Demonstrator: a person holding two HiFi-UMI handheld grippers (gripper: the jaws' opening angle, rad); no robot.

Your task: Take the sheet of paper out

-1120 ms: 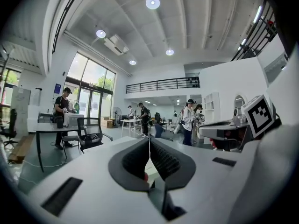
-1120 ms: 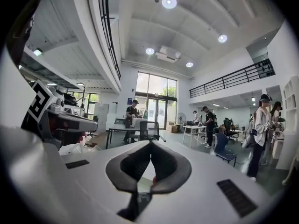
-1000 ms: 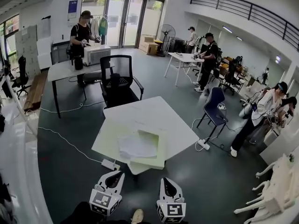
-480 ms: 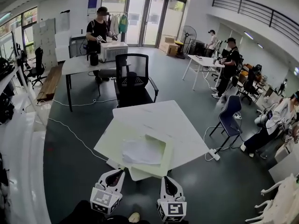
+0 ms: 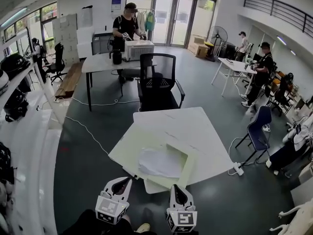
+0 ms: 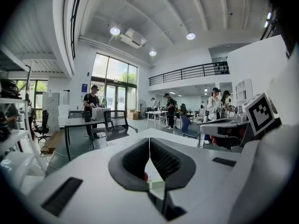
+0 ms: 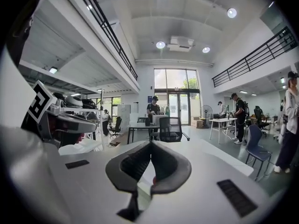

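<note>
**Both jaws shut and empty; paper lies in the folder on the table**

Nearest, at the bottom of the head view, the left gripper (image 5: 128,179) and the right gripper (image 5: 175,186) are held side by side, just short of the near corner of the white table (image 5: 195,126). Each gripper view shows its 2 jaws pressed together at the tips, with nothing between them. Each gripper bears a cube (image 5: 111,210) with black-and-white square markers, which are patterns rather than words.

On the near corner of the table lies a pale yellow-green folder (image 5: 183,158), open. It may instead be a shallow tray; I cannot tell which. The paper (image 5: 159,162), white and crumpled, lies in it, apart from both grippers.

At the far side of the table stands a black chair (image 5: 157,84). Behind it, a second table (image 5: 100,62) carries a white box-like machine (image 5: 138,49) and a dark jug (image 5: 116,57). A person in black (image 5: 129,26) stands there with hands at the machine.

To the right are a blue chair (image 5: 257,129) and a power strip (image 5: 238,169) on the floor. Farther off, 2 people stand by a third table (image 5: 234,65). To the left, white shelves (image 5: 29,126) hold dark rounded things.

Farthest away, cardboard boxes (image 5: 199,45), contents unseen, sit by a fan (image 5: 220,33) and the glass doors (image 5: 173,13). The print on a blue poster (image 5: 116,0) on the wall is too small to read.
</note>
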